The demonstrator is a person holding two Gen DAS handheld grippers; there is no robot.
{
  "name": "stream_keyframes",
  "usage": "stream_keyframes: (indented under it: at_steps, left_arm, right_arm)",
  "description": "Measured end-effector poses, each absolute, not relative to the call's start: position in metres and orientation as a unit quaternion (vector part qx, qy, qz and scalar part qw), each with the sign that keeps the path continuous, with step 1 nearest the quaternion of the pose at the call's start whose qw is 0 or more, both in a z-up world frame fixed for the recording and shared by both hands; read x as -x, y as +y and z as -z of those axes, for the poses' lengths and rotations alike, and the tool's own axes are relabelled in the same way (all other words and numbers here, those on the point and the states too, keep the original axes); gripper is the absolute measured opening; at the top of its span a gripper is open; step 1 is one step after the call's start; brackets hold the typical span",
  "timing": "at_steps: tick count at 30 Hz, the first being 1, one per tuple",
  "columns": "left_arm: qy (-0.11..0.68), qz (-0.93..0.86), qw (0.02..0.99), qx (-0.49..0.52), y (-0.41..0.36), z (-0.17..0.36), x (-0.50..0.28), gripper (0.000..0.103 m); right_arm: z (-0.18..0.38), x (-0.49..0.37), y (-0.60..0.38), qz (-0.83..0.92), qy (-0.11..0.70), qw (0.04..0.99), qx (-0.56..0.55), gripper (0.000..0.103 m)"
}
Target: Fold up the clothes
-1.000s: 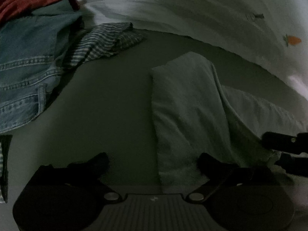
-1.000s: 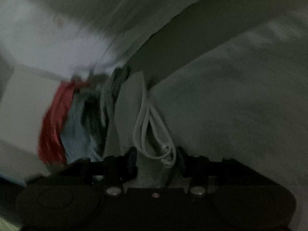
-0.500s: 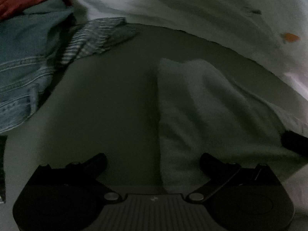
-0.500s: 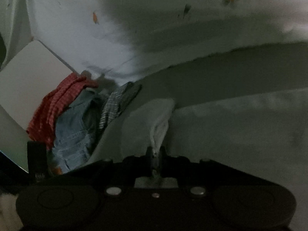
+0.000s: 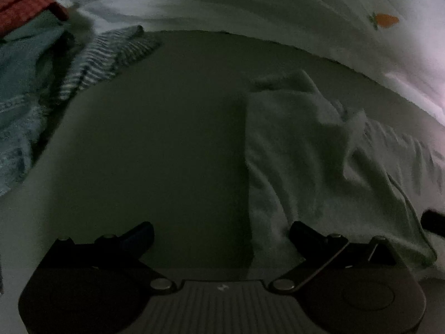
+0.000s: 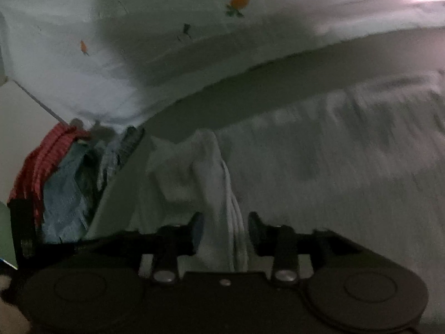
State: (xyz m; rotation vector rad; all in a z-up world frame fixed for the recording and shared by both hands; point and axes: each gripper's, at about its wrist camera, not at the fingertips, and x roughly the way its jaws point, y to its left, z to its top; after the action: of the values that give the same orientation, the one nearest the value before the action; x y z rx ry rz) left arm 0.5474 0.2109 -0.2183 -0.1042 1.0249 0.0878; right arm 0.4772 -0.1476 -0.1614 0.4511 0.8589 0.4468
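Observation:
A pale grey-white towel-like garment [image 5: 319,161] lies folded on the dark surface [image 5: 167,128], right of centre in the left wrist view. My left gripper [image 5: 221,233] is open and empty, its right finger resting at the garment's near edge. In the right wrist view the same garment [image 6: 333,167] fills the right side. My right gripper [image 6: 224,228] has its fingers partly apart around a bunched fold and white cord [image 6: 233,222] of the garment.
A pile of clothes sits at the far left: blue jeans [image 5: 19,83], a striped grey garment [image 5: 105,53] and a red checked one [image 5: 25,2]. A white sheet with carrot prints [image 5: 306,8] borders the far edge. The pile also shows in the right wrist view [image 6: 55,189].
The right gripper was shut on the fold half a second ago; its fingers now stand apart around it. The garment's far corner has bunched up. The left gripper has stayed open.

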Motion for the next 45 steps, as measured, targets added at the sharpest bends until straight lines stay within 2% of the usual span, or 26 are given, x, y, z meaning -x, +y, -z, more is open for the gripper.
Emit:
stream_keyframes:
  at_steps: [10, 12, 13, 17, 21, 23, 25, 27, 29, 31, 32, 34, 39, 40, 41, 42, 43, 45]
  left_arm:
    - [0.495, -0.055, 0.866, 0.05, 0.214, 0.221, -0.558, 0.102]
    - [0.495, -0.056, 0.866, 0.047, 0.213, 0.223, -0.559, 0.103]
    - [0.495, -0.056, 0.866, 0.047, 0.214, 0.224, -0.56, 0.103]
    - [0.492, -0.059, 0.867, 0.047, 0.215, 0.225, -0.566, 0.103]
    - [0.456, -0.042, 0.889, 0.01, 0.199, 0.212, -0.558, 0.103]
    - [0.45, -0.024, 0.893, -0.008, 0.187, 0.209, -0.556, 0.103]
    - [0.459, -0.018, 0.888, -0.011, 0.179, 0.214, -0.558, 0.103]
    - [0.472, -0.019, 0.881, -0.009, 0.173, 0.221, -0.559, 0.103]
    - [0.476, -0.022, 0.879, -0.012, 0.17, 0.225, -0.558, 0.103]
    - [0.476, -0.022, 0.879, -0.007, 0.17, 0.226, -0.556, 0.103]
    - [0.477, -0.023, 0.879, -0.001, 0.172, 0.226, -0.556, 0.103]
    - [0.481, -0.025, 0.876, 0.012, 0.175, 0.226, -0.557, 0.103]
    - [0.481, -0.026, 0.876, 0.015, 0.173, 0.226, -0.557, 0.103]
    - [0.48, -0.026, 0.877, 0.014, 0.172, 0.226, -0.557, 0.103]
    - [0.48, -0.025, 0.877, 0.014, 0.172, 0.226, -0.557, 0.103]
    - [0.479, -0.025, 0.878, 0.015, 0.172, 0.227, -0.557, 0.103]
    - [0.478, -0.024, 0.878, 0.017, 0.173, 0.227, -0.557, 0.103]
    - [0.475, -0.021, 0.88, 0.019, 0.175, 0.228, -0.556, 0.103]
  right_arm:
    - [0.179, -0.549, -0.097, -0.243, 0.438, 0.854, -0.142, 0.04]
    - [0.18, -0.552, -0.091, -0.251, 0.444, 0.85, -0.129, 0.027]
    - [0.181, -0.552, -0.089, -0.256, 0.448, 0.848, -0.123, 0.008]
    - [0.168, -0.542, -0.094, -0.251, 0.418, 0.867, -0.106, 0.007]
    - [0.124, -0.514, -0.12, -0.213, 0.346, 0.907, -0.112, 0.007]
    - [0.108, -0.501, -0.131, -0.175, 0.319, 0.928, -0.081, 0.007]
    - [0.113, -0.502, -0.138, -0.14, 0.327, 0.934, -0.042, 0.007]
    - [0.126, -0.507, -0.144, -0.107, 0.347, 0.932, -0.004, 0.01]
    - [0.146, -0.515, -0.151, -0.079, 0.386, 0.919, -0.001, 0.021]
    - [0.156, -0.512, -0.162, -0.068, 0.403, 0.911, -0.049, 0.031]
    - [0.158, -0.506, -0.171, -0.066, 0.405, 0.908, -0.089, 0.042]
    - [0.163, -0.494, -0.186, -0.063, 0.408, 0.897, -0.157, 0.051]
    - [0.175, -0.469, -0.186, -0.057, 0.421, 0.894, -0.139, 0.054]
    - [0.175, -0.468, -0.186, -0.068, 0.422, 0.892, -0.15, 0.048]
    - [0.175, -0.467, -0.187, -0.079, 0.422, 0.889, -0.16, 0.026]
    - [0.175, -0.467, -0.187, -0.088, 0.421, 0.887, -0.169, 0.012]
    - [0.171, -0.467, -0.186, -0.095, 0.419, 0.885, -0.178, 0.007]
    - [0.156, -0.462, -0.188, -0.105, 0.4, 0.89, -0.194, 0.007]
